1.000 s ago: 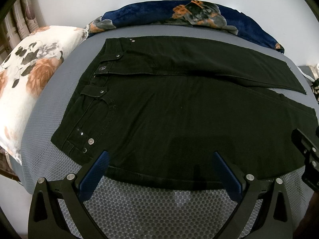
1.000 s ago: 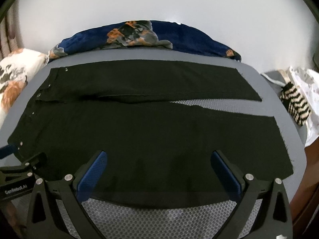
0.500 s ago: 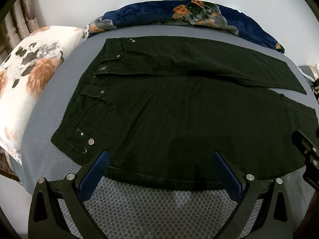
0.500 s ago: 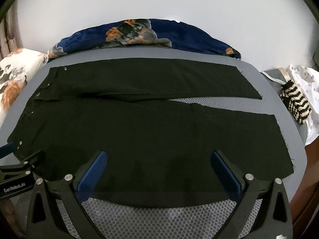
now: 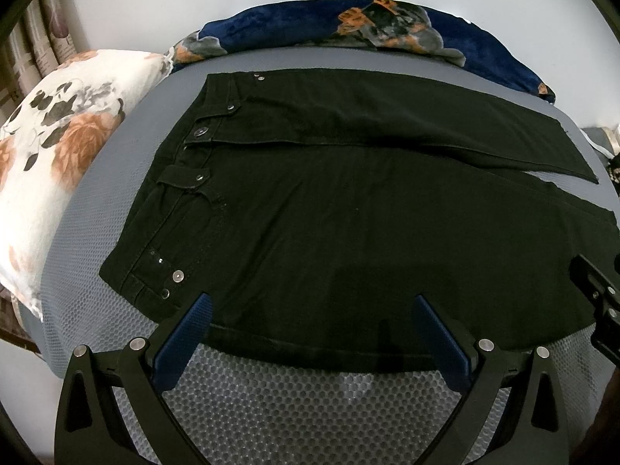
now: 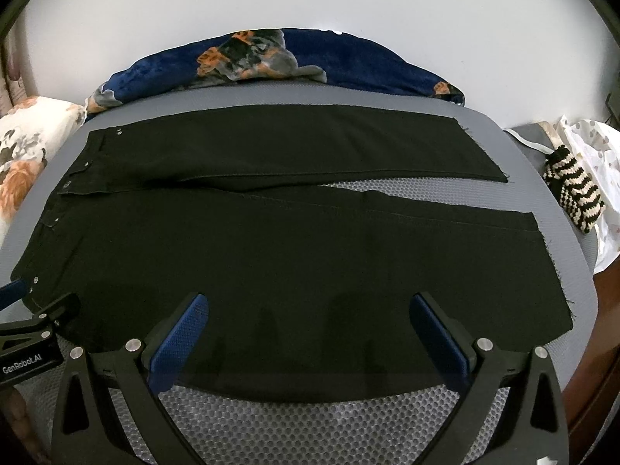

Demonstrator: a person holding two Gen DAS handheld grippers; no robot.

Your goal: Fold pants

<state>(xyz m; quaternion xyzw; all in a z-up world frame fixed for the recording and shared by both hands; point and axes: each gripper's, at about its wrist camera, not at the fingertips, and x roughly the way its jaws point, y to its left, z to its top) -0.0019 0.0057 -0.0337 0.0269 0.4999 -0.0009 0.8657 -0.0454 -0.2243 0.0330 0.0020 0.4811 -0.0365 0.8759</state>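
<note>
Black pants lie flat on a grey mesh bed cover, waistband to the left, both legs running right with a narrow gap between them. My left gripper is open, hovering at the near edge by the waist and hip. My right gripper is open over the near leg, closer to the hem end. The left gripper's body shows at the left edge of the right wrist view. Neither holds the cloth.
A floral white pillow lies at the left. A dark blue floral blanket runs along the far side by the white wall. A striped knit item and white cloth sit at the right end.
The right gripper has drifted slightly forward and down over the near leg. The left gripper has hardly moved.
</note>
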